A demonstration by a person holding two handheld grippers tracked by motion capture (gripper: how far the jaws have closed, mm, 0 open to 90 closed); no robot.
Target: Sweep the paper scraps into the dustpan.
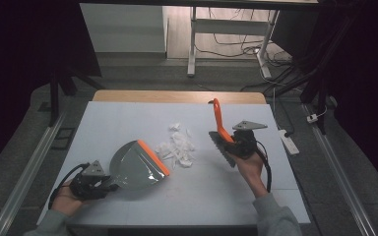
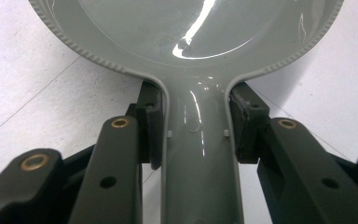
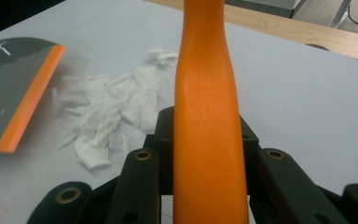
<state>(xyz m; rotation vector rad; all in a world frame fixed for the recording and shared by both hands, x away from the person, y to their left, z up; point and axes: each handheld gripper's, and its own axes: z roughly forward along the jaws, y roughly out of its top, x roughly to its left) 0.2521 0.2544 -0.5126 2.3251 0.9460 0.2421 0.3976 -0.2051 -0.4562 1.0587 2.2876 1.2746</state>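
Observation:
A grey dustpan [image 1: 137,166] with an orange lip [image 1: 153,157] lies on the white table cover, its lip facing a pile of torn white paper scraps [image 1: 178,147]. My left gripper [image 1: 98,183] is shut on the dustpan's handle [image 2: 200,154], one black pad on each side. My right gripper [image 1: 238,142] is shut on the orange handle [image 3: 207,116] of a hand brush [image 1: 221,137], held above the table just right of the scraps, its dark bristle head [image 1: 222,147] pointing down-left. The scraps [image 3: 107,112] and the dustpan lip [image 3: 28,107] lie ahead-left in the right gripper view.
The white cover [image 1: 128,118] leaves a wooden strip of table [image 1: 177,96] bare at the far edge. A white power strip [image 1: 289,141] lies off the table's right side. Desk legs and cables stand on the floor beyond.

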